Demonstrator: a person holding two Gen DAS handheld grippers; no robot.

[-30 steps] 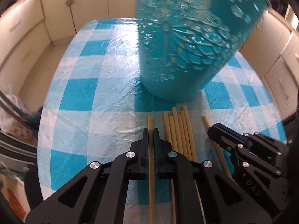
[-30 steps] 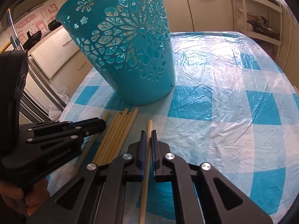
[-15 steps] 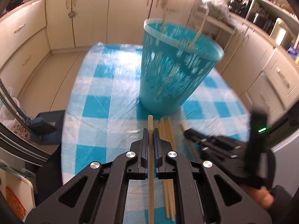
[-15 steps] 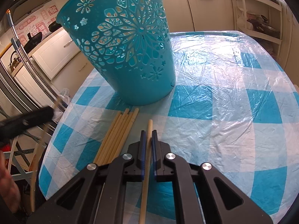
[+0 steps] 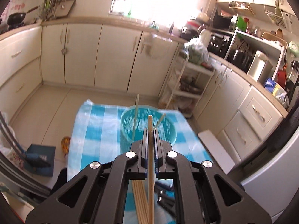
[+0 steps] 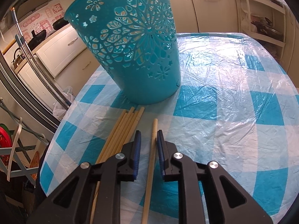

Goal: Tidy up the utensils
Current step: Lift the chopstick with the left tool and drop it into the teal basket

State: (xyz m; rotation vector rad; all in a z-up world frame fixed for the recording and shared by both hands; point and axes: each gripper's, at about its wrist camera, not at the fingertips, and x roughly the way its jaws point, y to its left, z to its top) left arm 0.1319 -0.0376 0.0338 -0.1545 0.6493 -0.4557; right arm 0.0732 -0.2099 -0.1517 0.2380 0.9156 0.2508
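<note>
A: We're in a kitchen of cream cabinets (image 5: pixel 115 56), over a table (image 6: pixel 233 97) under a blue-and-white checked cloth with clear plastic on top.

B: What has changed since a second ago?

A: Our left gripper (image 5: pixel 150 130) was low at the table edge; now it looks down from well above, pinched tight on one chopstick (image 5: pixel 150 168), its tip over the basket (image 5: pixel 147 128). Our right gripper (image 6: pixel 149 133) has not moved, but its jaws, clamped a second ago, are opening. A second chopstick (image 6: pixel 152 149) lies on the cloth between them, free of the left pad; we can't tell about the right.

B: How do the sticks look?

A: Pale wood, slim and straight. A bundle (image 6: pixel 123 128) lies just left of the right gripper, ends near the basket's foot.

B: And the basket?

A: Teal plastic, pierced with flower cut-outs, upright on the cloth. From above, two sticks (image 5: pixel 135 119) lean inside it.
</note>
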